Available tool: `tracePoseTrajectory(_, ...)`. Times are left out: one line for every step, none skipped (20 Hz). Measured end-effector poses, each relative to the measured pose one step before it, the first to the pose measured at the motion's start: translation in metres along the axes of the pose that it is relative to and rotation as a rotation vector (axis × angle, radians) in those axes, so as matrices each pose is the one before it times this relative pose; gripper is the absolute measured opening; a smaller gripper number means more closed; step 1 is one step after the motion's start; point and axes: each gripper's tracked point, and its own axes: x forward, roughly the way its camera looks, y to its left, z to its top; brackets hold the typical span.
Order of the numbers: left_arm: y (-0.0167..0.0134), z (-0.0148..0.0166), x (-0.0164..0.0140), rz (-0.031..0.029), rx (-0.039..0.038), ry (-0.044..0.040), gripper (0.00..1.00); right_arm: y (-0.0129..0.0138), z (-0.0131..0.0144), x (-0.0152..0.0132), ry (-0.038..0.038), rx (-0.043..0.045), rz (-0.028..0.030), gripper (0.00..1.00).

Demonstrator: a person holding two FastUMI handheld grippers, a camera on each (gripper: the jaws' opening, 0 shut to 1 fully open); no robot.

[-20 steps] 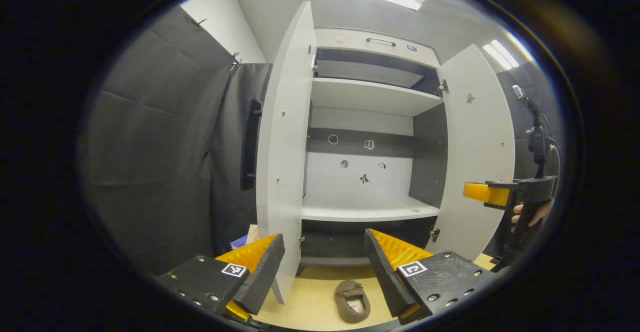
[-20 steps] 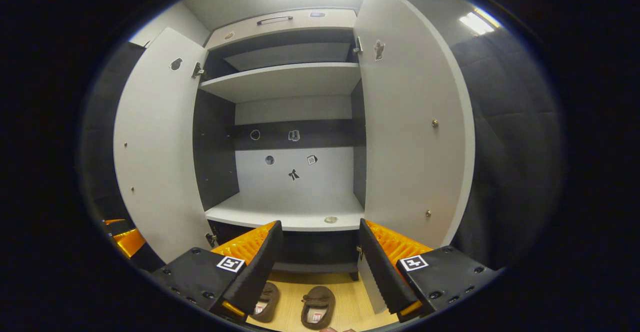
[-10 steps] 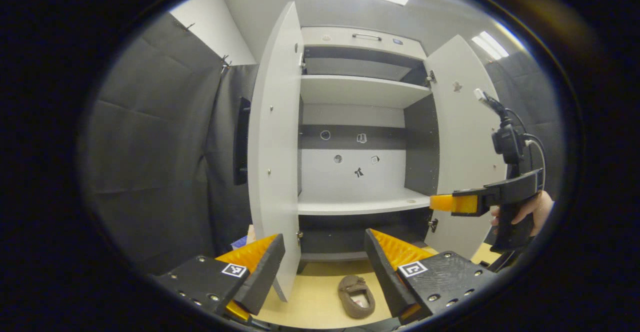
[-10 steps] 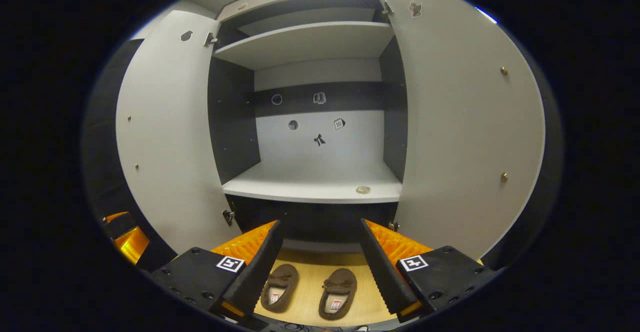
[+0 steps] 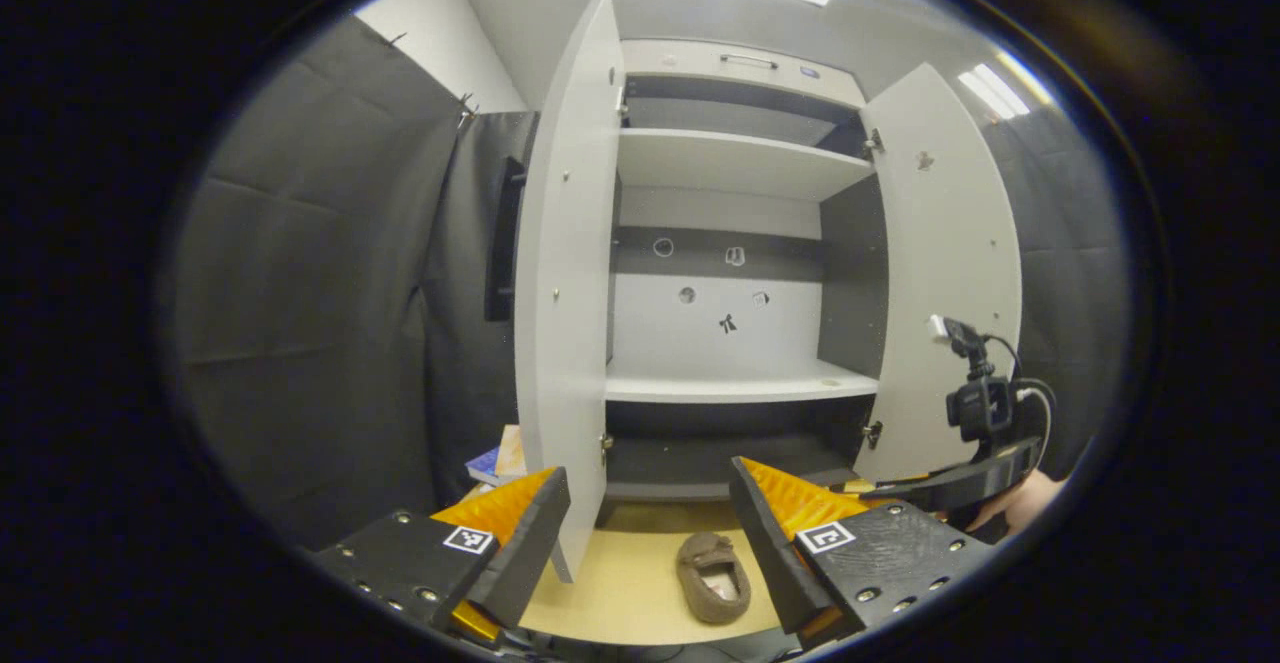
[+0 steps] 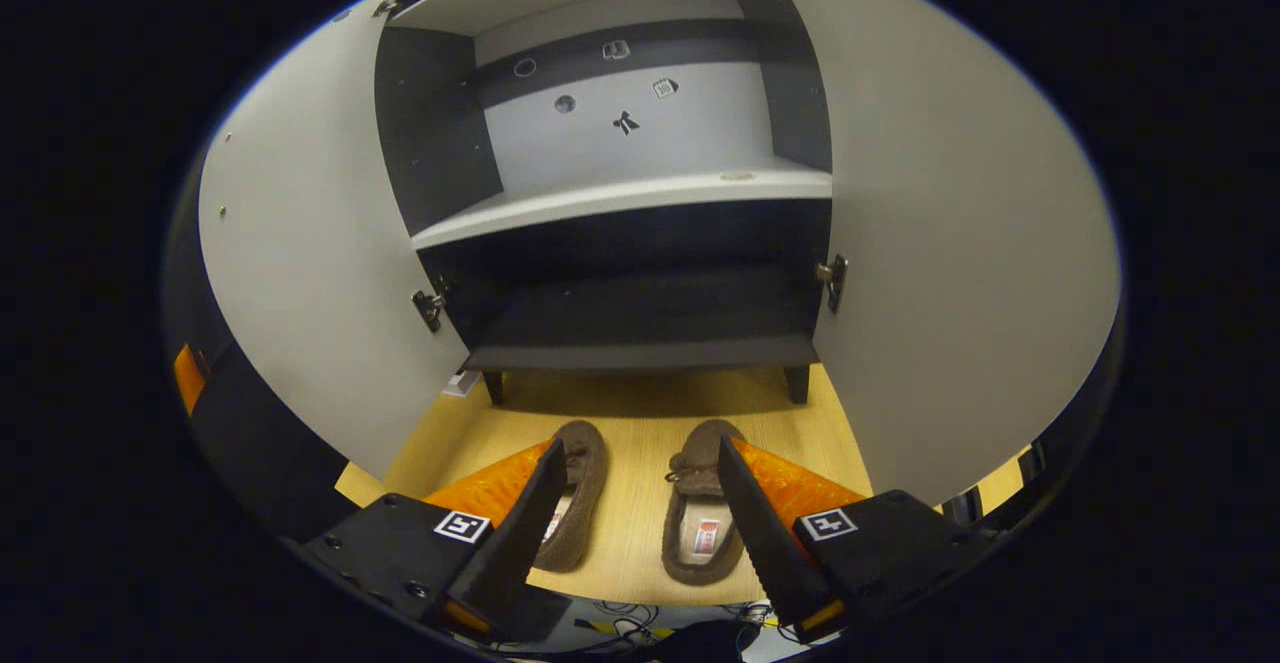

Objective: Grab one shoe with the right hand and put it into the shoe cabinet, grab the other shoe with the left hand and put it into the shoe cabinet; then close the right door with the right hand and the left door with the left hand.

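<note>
in the right gripper view we see the shoe cabinet [image 6: 640,243] standing open, and we take it as our landmark. its left door [image 6: 300,273] and its right door [image 6: 960,273] are both swung wide. inside, a pale shelf [image 6: 620,198] crosses the cabinet, and under it is a dark bottom compartment [image 6: 640,313] with nothing in it. some small stickers [image 6: 626,123] sit on the back panel above the shelf.

the two shoes lie on the wooden floor [image 6: 630,413] just in front of the cabinet, outside of it, side by side with a small gap between them. the left shoe [image 6: 575,503] and the right shoe [image 6: 700,518] are brown slippers with the toes pointing to the cabinet.

the right claw [image 6: 633,523] hangs above the shoes, in front of the cabinet. its fingers are spread apart and hold nothing. one finger overlaps the left shoe in the picture and the other overlaps the right shoe, but we cannot tell if they touch.

in the left gripper view the cabinet [image 5: 730,273] is farther away, and again both doors are open. the left claw [image 5: 648,533] is in front of the left door [image 5: 565,273], with its fingers apart and nothing between them. one shoe [image 5: 712,578] shows on the floor in front of the cabinet, between these fingers in the picture but clearly beyond them. near the right door [image 5: 945,273] we see the other gripper [image 5: 950,483] held low, with a hand [image 5: 1020,503] on it and a small camera [image 5: 975,408] on top.
</note>
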Motion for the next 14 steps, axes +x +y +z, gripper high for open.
tracePoseTrajectory(-0.00044, -0.00374, -0.00045, -0.00025, -0.01493, 0.01326, 0.93, 0.00137, -0.01048, 0.00555, 0.02455, -0.00437, 0.00355, 0.96)
tracePoseTrajectory(0.00058, -0.00519, -0.00176, 0.0014, -0.00893, 0.01074, 0.98, 0.00098, -0.00859, 0.00697, 0.01932, -0.01165, 0.00139, 0.93)
tracePoseTrajectory(0.00018, -0.00341, 0.00036, 0.00086, -0.00328, 0.01144, 0.98, 0.00155, -0.0078, 0.00783, 0.01574, -0.01442, -0.00033, 0.97)
tracePoseTrajectory(-0.00128, -0.00463, -0.00138, 0.00063, -0.00112, 0.01094, 0.98, 0.00038, -0.00839, 0.00685, 0.02771, -0.0095, -0.00463, 0.93)
tracePoseTrajectory(-0.00089, -0.00311, -0.00003, -0.00179, -0.002, 0.01086, 0.97, 0.00063, -0.01116, 0.00593, 0.03455, -0.00746, 0.00011, 0.97)
tracePoseTrajectory(-0.00155, -0.00304, -0.00106, -0.0038, -0.00176, 0.00566, 0.98, 0.00215, -0.00875, 0.00863, 0.0262, -0.01152, 0.00351, 0.97)
tracePoseTrajectory(-0.0019, -0.00057, -0.00056, -0.00278, -0.00089, 0.00387, 0.98, 0.00068, -0.00721, 0.00962, 0.02472, -0.01552, -0.00177, 0.93)
tracePoseTrajectory(-0.00072, -0.00248, 0.00071, 0.00001, 0.00045, 0.00449, 0.93, 0.00042, -0.0083, 0.01048, 0.0254, -0.01913, -0.00383, 0.97)
tracePoseTrajectory(0.00024, -0.00129, 0.00012, 0.00025, -0.00059, 0.00314, 0.93, -0.00137, -0.00618, 0.00991, 0.01974, -0.01952, -0.0111, 0.93)
tracePoseTrajectory(-0.00056, -0.00094, -0.00063, 0.00147, -0.00199, 0.00161, 0.97, -0.00135, -0.00587, 0.01123, 0.01311, -0.01992, -0.00784, 0.97)
tracePoseTrajectory(0.00028, -0.00069, 0.00048, 0.00122, -0.00302, 0.00233, 0.97, -0.00161, -0.00591, 0.01154, 0.01654, -0.02988, -0.00759, 0.97)
tracePoseTrajectory(0.00028, -0.00092, 0.00033, 0.0007, -0.00251, 0.00206, 0.98, -0.00326, -0.00931, 0.01098, 0.02756, -0.02848, -0.02622, 0.97)
tracePoseTrajectory(0.00089, -0.00039, 0.00089, 0.00119, 0.00072, 0.00113, 0.98, -0.00319, -0.00731, 0.00854, 0.0297, -0.03289, -0.01752, 0.97)
tracePoseTrajectory(0.00167, -0.00088, -0.00038, 0.00086, 0.00385, 0.00029, 0.93, -0.00231, -0.00214, 0.01057, 0.00367, -0.02768, -0.0219, 0.98)
